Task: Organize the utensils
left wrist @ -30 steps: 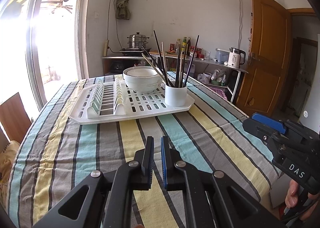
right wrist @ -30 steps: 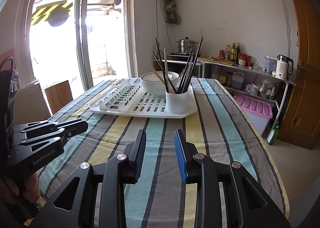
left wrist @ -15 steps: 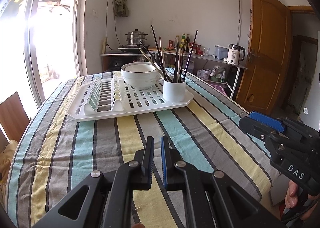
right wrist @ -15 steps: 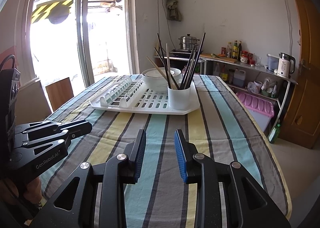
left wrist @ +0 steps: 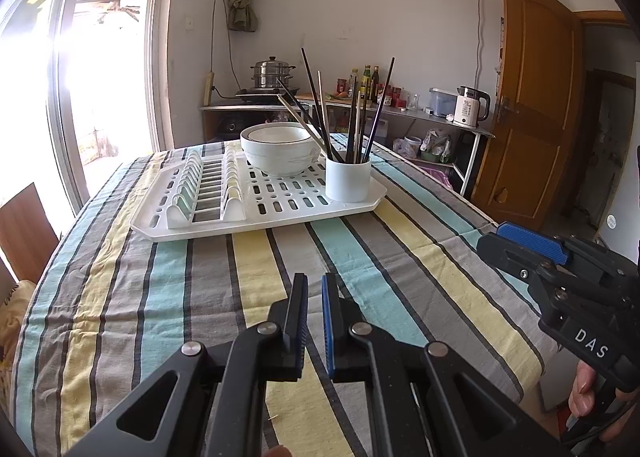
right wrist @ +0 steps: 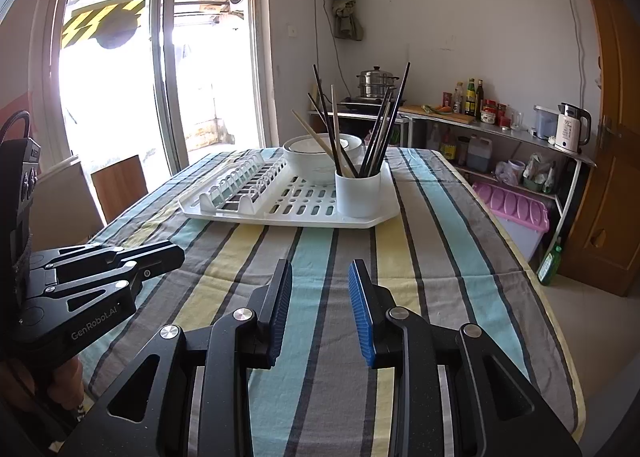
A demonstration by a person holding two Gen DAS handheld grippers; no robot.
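Note:
A white cup (left wrist: 347, 180) (right wrist: 357, 194) holds several dark and pale chopsticks (left wrist: 352, 119) (right wrist: 380, 125). It stands at the right front of a white drying rack (left wrist: 280, 213) (right wrist: 304, 213) on the striped table. My left gripper (left wrist: 314, 289) is nearly shut and empty, held low over the near table. My right gripper (right wrist: 320, 281) is open and empty, also over the near table. Each gripper shows in the other's view: the right one (left wrist: 532, 245), the left one (right wrist: 160, 257).
A stack of white bowls (left wrist: 278, 149) (right wrist: 316, 155) stands on the rack behind the cup. The rack's plate slots (left wrist: 206, 189) are on its left. The table edge (left wrist: 512, 341) drops off at the right. A wooden chair (right wrist: 118, 185) stands left, shelves with a kettle (right wrist: 570, 133) right.
Both grippers have drawn back from the rack and risen slightly, so the rack and cup look smaller and farther. Jaw openings are unchanged.

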